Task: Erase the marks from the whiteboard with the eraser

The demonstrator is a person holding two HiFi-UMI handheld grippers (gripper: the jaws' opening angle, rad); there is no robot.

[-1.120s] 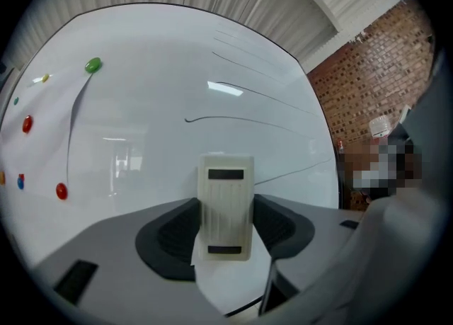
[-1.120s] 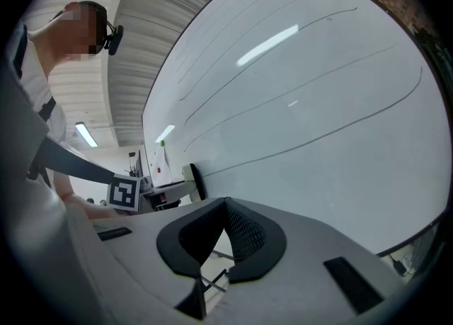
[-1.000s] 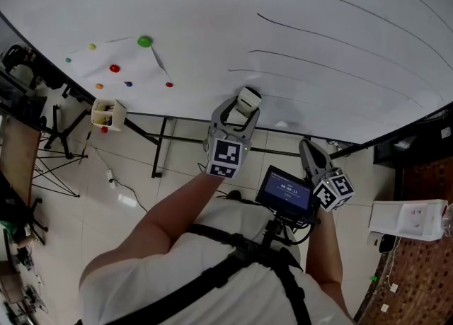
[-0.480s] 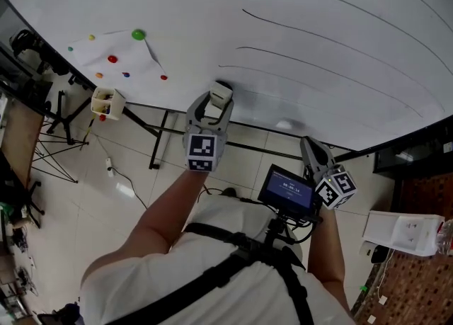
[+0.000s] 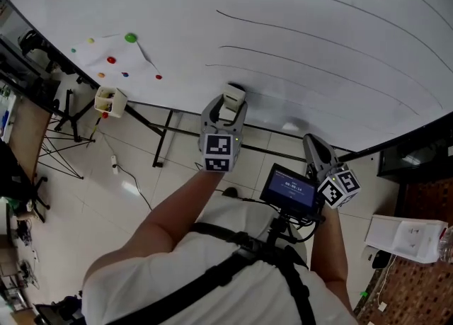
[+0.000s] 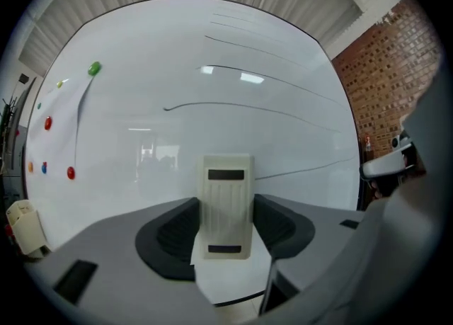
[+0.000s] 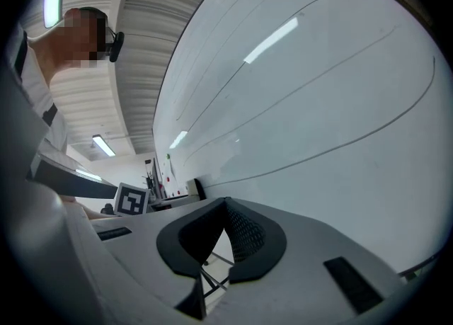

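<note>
The whiteboard (image 5: 177, 5) fills the top of the head view, with several long black curved lines (image 5: 297, 58) across its right half. My left gripper (image 5: 231, 102) is shut on the white eraser (image 5: 233, 94), held at the board's lower edge just below the faint lowest line. In the left gripper view the ribbed eraser (image 6: 226, 182) stands upright between the jaws of the left gripper (image 6: 226, 207), facing the board; I cannot tell whether it touches. My right gripper (image 5: 312, 145) hangs lower right, shut and empty. Its pads (image 7: 241, 235) meet in the right gripper view.
A paper sheet with coloured magnets (image 5: 130, 37) sits on the board's left part. A small pen cup (image 5: 109, 100) hangs below it. The board's black stand legs (image 5: 164, 139) and a tripod (image 5: 60, 139) stand on the tiled floor. A small screen (image 5: 289, 190) is at my chest.
The left gripper carried the eraser leftward along the board's lower edge, then back to the right. The right gripper has barely moved.
</note>
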